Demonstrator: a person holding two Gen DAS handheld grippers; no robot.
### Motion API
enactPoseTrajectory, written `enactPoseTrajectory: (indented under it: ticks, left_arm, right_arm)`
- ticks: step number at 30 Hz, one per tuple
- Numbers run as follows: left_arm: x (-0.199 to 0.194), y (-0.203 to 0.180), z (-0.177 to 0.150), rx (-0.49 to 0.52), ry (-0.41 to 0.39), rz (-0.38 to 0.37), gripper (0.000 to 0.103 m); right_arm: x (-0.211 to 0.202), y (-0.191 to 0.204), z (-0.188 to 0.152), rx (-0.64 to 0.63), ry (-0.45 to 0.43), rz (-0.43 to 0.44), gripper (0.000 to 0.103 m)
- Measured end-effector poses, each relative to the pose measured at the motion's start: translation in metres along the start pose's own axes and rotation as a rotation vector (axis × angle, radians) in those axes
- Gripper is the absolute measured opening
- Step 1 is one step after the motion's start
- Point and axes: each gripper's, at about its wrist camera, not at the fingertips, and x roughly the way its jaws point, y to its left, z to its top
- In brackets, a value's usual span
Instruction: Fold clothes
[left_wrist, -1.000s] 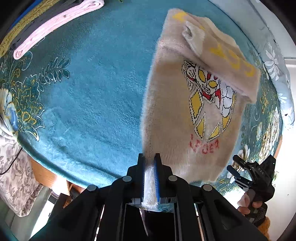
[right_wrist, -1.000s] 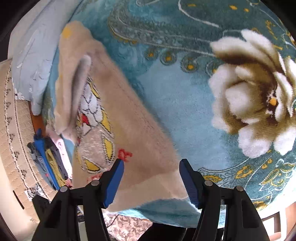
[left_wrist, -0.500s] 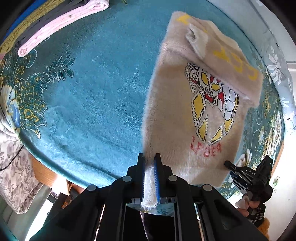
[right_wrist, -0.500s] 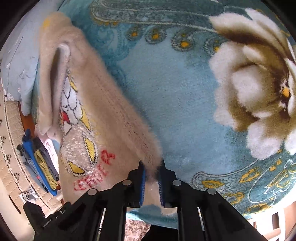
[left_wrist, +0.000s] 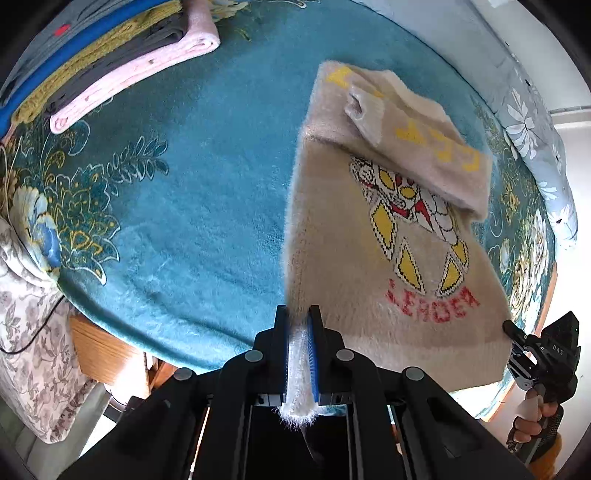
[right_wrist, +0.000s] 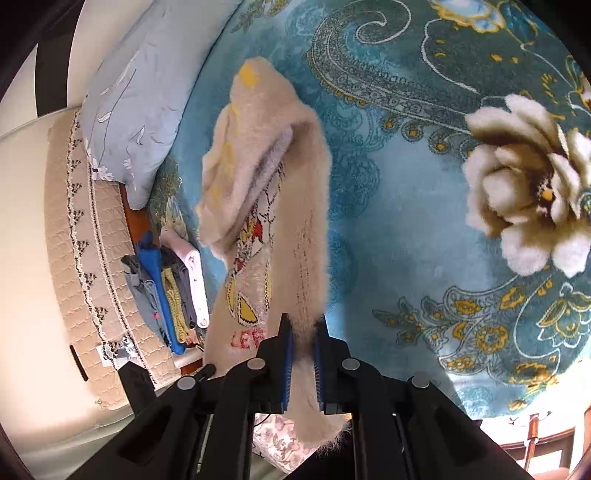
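Jaws of both grippers are pinched narrow on the hem of the fuzzy beige sweater: the left gripper on one bottom corner, the right gripper on the other. Beyond, the sweater stretches over the teal floral blanket, sleeves folded across. Farther off sit stacked folded clothes and a pale blue pillow.

Beige sweater (red-yellow figure)

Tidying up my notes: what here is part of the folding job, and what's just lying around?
In use: sweater, left tool, right tool.
Lying about: folded stack, pillow, blanket.
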Motion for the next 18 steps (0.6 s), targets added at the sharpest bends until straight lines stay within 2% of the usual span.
enactPoseTrajectory:
  ticks: [3, 8, 14, 18]
  left_arm:
    - [-0.001, 0.006, 0.016, -0.069, 0.006, -0.047, 0.009]
    - [-0.003, 0.015, 0.041, -0.183, 0.017, -0.125, 0.009]
    - [-0.006, 0.005, 0.113, -0.294, -0.002, -0.225, 0.010]
    - [0.007, -0.001, 0.157, -0.383, -0.002, -0.286, 0.010]
  right_arm:
    - [-0.012, 0.010, 0.009, 0.026, -0.020, 0.037, 0.011]
    - [-0.008, 0.043, 0.045, 0.063, -0.044, 0.077, 0.011]
    - [0.006, 0.065, 0.094, 0.156, -0.053, 0.103, 0.011]
    - [0.017, 0.073, 0.127, 0.209, -0.050, 0.118, 0.011]
